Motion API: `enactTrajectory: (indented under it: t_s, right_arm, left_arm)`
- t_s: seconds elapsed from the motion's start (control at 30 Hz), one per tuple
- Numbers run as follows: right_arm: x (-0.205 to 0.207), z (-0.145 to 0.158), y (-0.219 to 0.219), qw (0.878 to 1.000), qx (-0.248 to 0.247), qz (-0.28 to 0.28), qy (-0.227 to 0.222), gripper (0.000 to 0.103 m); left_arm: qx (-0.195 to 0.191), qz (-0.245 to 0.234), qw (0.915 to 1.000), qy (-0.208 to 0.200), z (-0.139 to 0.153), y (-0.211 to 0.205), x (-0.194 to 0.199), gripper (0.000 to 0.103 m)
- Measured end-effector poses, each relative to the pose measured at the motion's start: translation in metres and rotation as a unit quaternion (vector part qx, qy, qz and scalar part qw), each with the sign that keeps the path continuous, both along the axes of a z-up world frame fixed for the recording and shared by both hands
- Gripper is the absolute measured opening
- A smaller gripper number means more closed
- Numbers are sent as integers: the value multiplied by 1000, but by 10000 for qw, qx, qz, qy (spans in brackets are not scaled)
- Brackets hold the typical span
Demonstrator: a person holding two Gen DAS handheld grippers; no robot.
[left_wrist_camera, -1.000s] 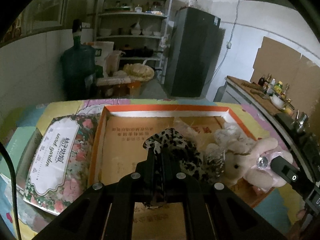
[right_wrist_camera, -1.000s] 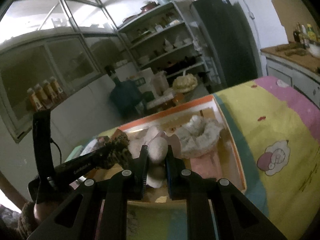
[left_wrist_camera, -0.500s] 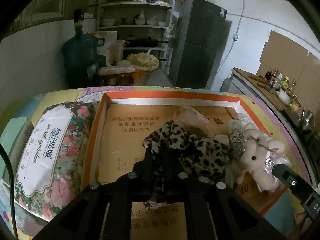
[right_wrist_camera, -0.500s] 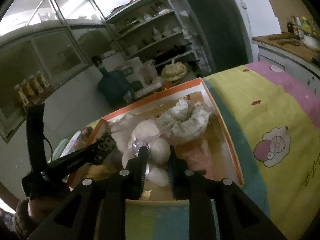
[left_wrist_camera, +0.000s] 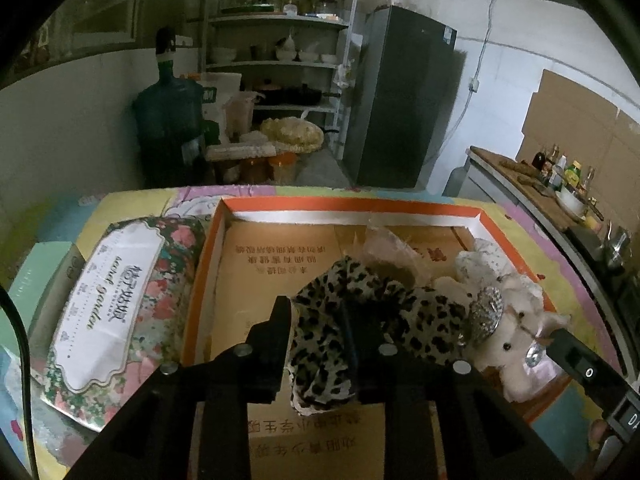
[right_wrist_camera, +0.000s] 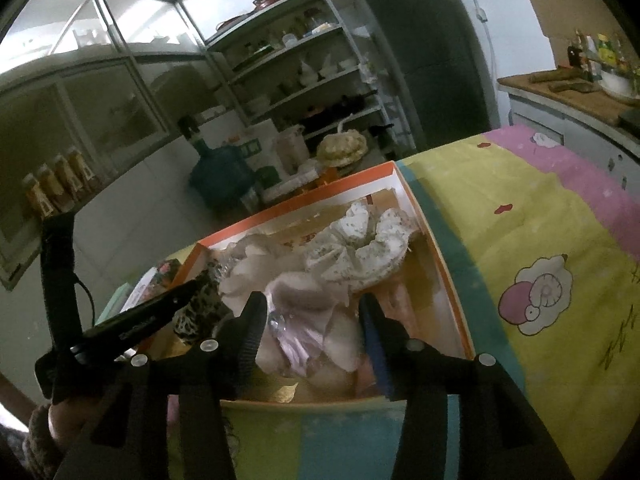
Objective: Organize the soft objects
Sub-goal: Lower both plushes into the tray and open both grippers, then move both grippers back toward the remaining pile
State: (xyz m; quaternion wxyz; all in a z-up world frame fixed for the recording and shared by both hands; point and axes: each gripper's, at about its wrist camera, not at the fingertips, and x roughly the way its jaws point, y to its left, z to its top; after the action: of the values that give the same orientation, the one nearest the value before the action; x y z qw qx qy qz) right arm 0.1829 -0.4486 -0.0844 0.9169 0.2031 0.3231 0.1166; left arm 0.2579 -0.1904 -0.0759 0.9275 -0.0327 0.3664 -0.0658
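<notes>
The left gripper (left_wrist_camera: 318,316) was shut tight on the spotted cloth (left_wrist_camera: 360,320); now its fingers have spread apart. The right gripper (right_wrist_camera: 312,312) has let go of the plush bunny (right_wrist_camera: 308,320) too, fingers wide on both sides.

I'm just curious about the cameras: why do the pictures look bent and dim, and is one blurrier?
Both wrist views are fisheye: black corners, curved shelves and walls. The left wrist view is dim but fairly sharp; the leopard-print cloth reads clearly. The right wrist view is softer, with smeared plush toy detail and bright window glare at upper left.
</notes>
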Motion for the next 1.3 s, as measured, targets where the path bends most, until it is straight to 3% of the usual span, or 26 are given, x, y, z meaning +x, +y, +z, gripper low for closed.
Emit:
enactTrajectory:
  t_s: [0.23, 0.73, 1.3]
  right_arm:
    - [-5, 8, 1, 9998, 5, -7, -183, 61]
    - [-19, 28, 10, 9990, -152, -4, -412, 65]
    - [-39, 61, 54, 9965, -292, 251, -739, 73]
  left_arm:
    - [-32, 15, 9999, -162, 14, 5, -8, 25]
    - [64, 24, 9988, -493, 38, 9, -31, 25]
    - [87, 253, 9955, -914, 67, 48, -65, 25]
